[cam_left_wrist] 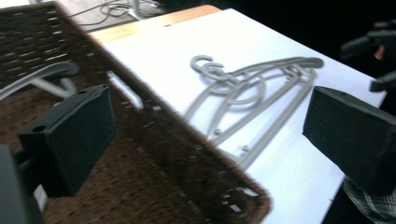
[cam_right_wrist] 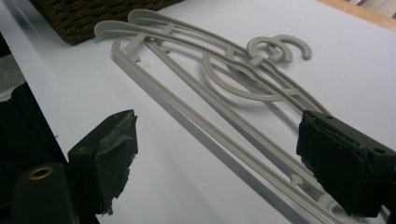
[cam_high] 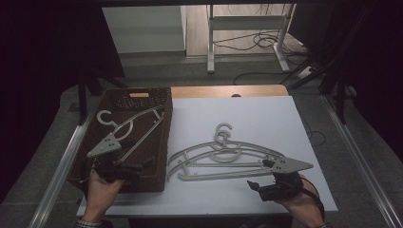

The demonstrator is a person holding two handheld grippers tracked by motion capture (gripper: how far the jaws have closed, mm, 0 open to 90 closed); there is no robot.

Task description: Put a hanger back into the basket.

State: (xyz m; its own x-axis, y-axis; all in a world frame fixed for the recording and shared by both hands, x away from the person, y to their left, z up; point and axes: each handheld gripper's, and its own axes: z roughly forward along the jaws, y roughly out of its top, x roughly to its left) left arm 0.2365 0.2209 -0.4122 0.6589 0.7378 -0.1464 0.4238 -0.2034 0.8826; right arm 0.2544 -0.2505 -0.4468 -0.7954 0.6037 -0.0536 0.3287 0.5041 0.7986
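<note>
The left tool (cam_high: 124,167), jaws spread with nothing between them, hangs over the near end of the dark brown woven basket (cam_high: 161,156), where one grey plastic hanger (cam_high: 135,128) lies. The right tool (cam_right_wrist: 219,158) (foam pads frayed) stands apart astride the straight bar of the stacked grey plastic hangers (cam_right_wrist: 210,84) on the matte white worktop (cam_high: 266,114). Beyond it, grey floor and cables.
</note>
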